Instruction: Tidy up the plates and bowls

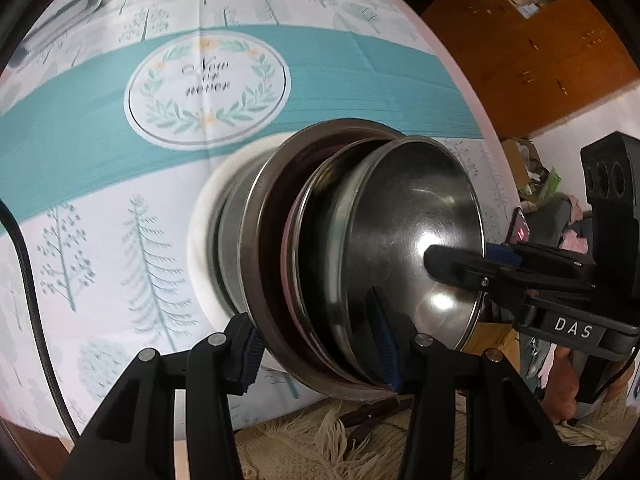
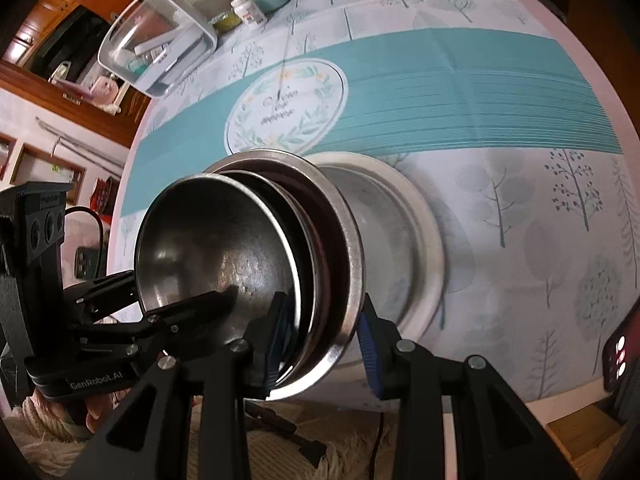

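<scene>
Round table [image 1: 360,80], tree-print teal tablecloth [image 1: 100,128], shaggy rug [image 1: 320,440]

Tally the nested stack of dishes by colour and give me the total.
Steel bowls: 3
Dark red-brown dish: 1, only its edge shows between the steel rims
White dish at the bottom: 1
Total: 5

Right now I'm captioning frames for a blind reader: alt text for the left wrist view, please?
Both tools, left tool and right tool, clamp opposite rims of a stack of nested steel bowls on a white plate, over a tree-print tablecloth.
</scene>
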Demonstrator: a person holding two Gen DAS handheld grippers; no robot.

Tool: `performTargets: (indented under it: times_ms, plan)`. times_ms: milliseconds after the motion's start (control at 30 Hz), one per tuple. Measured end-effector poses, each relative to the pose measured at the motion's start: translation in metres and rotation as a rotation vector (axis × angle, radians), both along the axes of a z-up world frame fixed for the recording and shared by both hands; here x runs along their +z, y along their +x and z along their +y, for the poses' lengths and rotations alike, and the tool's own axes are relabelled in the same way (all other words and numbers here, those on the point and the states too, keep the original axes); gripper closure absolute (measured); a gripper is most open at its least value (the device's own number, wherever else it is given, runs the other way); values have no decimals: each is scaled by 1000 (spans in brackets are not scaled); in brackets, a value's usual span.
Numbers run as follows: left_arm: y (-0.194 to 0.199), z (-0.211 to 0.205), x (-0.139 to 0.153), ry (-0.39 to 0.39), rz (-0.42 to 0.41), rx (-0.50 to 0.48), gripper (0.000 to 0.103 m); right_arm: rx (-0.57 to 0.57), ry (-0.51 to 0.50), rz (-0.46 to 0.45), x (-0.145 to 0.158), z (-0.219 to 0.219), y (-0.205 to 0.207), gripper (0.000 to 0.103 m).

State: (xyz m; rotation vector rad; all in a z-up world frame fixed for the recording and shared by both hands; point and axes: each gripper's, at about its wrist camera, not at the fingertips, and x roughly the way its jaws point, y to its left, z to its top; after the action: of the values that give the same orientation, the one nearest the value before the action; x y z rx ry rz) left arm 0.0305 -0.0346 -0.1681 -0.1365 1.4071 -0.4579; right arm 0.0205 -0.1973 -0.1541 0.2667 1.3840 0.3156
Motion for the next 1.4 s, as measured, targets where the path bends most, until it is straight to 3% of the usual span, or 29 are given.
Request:
performTargets:
  times_ms: [367,967,1267,1400]
  plan:
    - [4,-9,-20,18,47,87,57,88,0,41,-24,-7,14,69]
    - [16,-9,-25,53,38,91,57,102,8,70,-34,-7,19,69]
    - [16,-8,-25,83,12,82,55,109,-74,-13,-24,0,19,63]
    - [18,-2,-19,84,-17,104,45,102,-91,-53,-17,0,19,63]
